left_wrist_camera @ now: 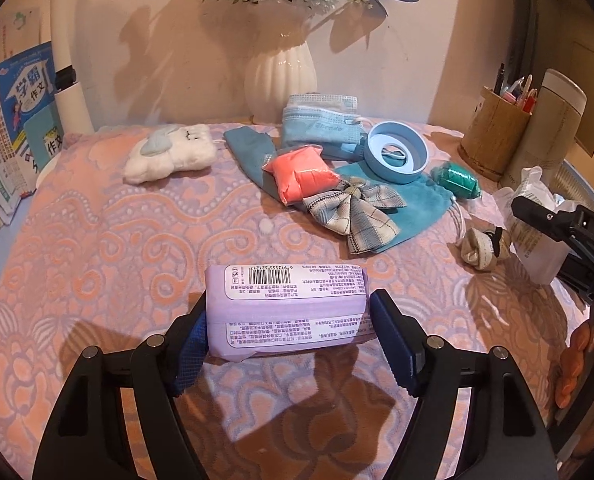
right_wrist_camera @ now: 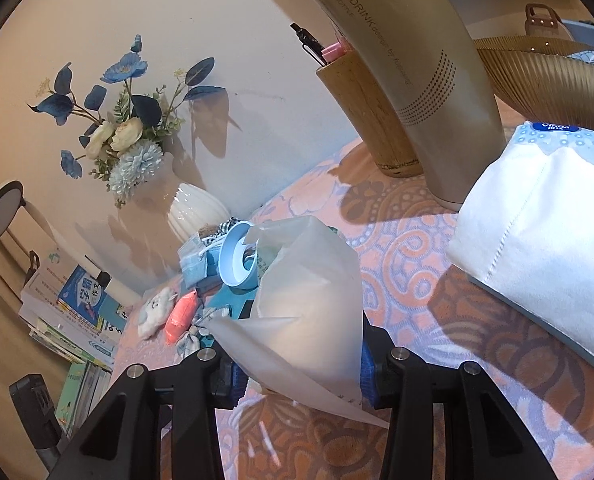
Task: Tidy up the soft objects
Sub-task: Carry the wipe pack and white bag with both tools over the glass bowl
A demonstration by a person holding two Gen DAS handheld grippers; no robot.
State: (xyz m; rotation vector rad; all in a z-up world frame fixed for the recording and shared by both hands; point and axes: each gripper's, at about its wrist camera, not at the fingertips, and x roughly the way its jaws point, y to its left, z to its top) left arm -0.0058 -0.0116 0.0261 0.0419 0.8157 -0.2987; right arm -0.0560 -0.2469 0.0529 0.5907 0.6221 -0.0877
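Purple and soft, the tissue pack [left_wrist_camera: 287,308] sits crosswise between the fingers of the left gripper [left_wrist_camera: 287,330], barcode label up; the left pad presses its end, the right pad sits at the other end, so the fingers pinch it just above the patterned pink cloth [left_wrist_camera: 117,248] on the bench. Beyond it, well apart, lie a white plush [left_wrist_camera: 169,152], an orange packet [left_wrist_camera: 301,176], a plaid bow [left_wrist_camera: 349,210] on a teal pouch [left_wrist_camera: 417,204], a mask pack [left_wrist_camera: 317,126] and a blue ring [left_wrist_camera: 395,152] in front of a white vase [left_wrist_camera: 281,76]. The right gripper [right_wrist_camera: 297,364] has its fingers closed on the lower part of a white translucent bag [right_wrist_camera: 305,292], which stands up between the blue pads and hides much of the heap behind. A white tissue packet [right_wrist_camera: 537,232] lies near on its right, beside a bottle [right_wrist_camera: 429,80] and a wooden pen cup [right_wrist_camera: 373,112].
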